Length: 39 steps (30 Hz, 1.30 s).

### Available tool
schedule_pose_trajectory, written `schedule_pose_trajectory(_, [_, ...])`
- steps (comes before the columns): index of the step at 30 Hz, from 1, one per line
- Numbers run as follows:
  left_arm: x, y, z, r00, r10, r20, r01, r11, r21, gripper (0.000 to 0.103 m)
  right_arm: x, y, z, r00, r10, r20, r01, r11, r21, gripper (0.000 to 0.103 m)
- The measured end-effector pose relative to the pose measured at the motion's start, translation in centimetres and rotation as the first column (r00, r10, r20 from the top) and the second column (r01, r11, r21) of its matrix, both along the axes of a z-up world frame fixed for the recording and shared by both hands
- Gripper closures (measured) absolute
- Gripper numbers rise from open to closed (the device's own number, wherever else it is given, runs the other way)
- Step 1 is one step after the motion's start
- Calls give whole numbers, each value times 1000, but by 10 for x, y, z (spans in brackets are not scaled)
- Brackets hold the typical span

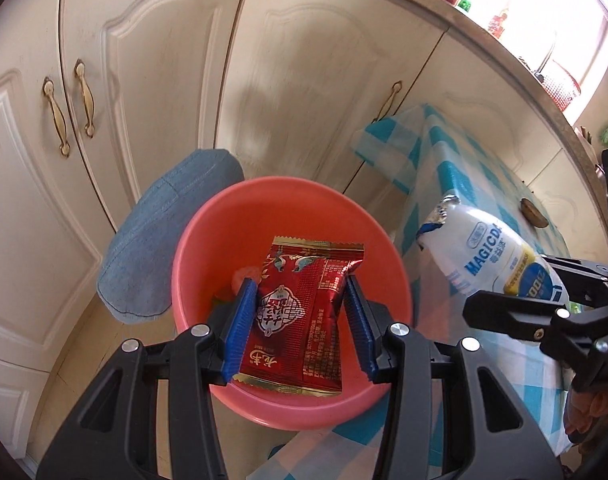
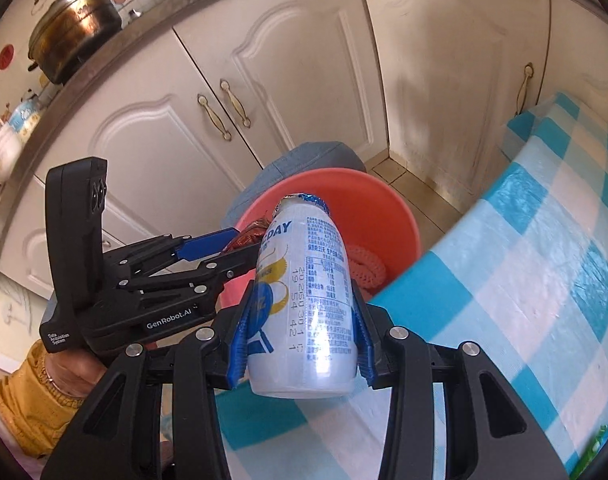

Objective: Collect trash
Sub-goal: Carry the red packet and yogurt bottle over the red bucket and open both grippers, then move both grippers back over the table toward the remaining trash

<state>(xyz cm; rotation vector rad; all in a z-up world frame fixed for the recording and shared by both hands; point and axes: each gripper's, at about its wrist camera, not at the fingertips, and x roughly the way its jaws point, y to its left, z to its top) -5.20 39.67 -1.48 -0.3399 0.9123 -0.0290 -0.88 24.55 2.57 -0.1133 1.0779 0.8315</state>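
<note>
Now the left gripper (image 1: 299,324) clamps a crinkly red foil snack wrapper (image 1: 304,312) by its side edges over the pink plastic basin (image 1: 191,240); light and limp, it should drop freely. The right gripper (image 2: 301,344) squeezes a white plastic yogurt bottle (image 2: 304,300) at mid-body, stiff but slippery, above the edge of the blue-checked tablecloth (image 2: 524,280).

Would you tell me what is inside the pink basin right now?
In the pink basin an orange knitted item lies near the wall. The red snack packet, gripped by the left gripper, hangs above the opening and covers most of the bottom, so anything beneath is hidden.
</note>
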Motion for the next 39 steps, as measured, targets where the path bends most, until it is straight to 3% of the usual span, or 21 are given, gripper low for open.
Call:
schedule_pose_trajectory(10, [9, 0, -16, 999, 2, -38, -2, 1000, 5, 56, -1, 8, -10, 999, 3, 34, -2, 999, -39, 59])
schedule_pose_trajectory(14, [12, 0, -20, 999, 9, -52, -8, 1000, 12, 56, -1, 6, -9, 999, -2, 32, 3, 1000, -26, 53])
schedule_pose_trajectory(19, [12, 2, -20, 998, 41, -52, -40, 999, 26, 34, -6, 3, -3, 998, -12, 56, 13, 1000, -12, 39])
schedule_pose_trajectory(21, [11, 4, -19, 997, 53, -52, -52, 998, 34, 24, -7, 0, -2, 998, -31, 62, 31, 999, -10, 25])
schedule_pose_trajectory(24, [8, 7, -15, 997, 69, -46, -68, 997, 33, 18, -9, -14, 5, 996, -69, 63, 68, 998, 20, 23])
schedule_pose_trajectory(30, [-2, 10, 4, 997, 71, -6, -71, 997, 28, 12, -11, -50, 19, 984, -174, 50, 169, 982, 83, 19])
schedule_pose_trajectory(32, [-6, 8, 12, 998, 67, 15, -67, 997, 36, 12, -14, -66, 25, 974, -221, 54, 215, 972, 98, 14])
schedule_pose_trajectory(39, [-11, -9, 40, 997, 12, 80, -15, 999, 39, 7, -36, -119, 41, 932, -351, 90, 331, 926, 180, 14])
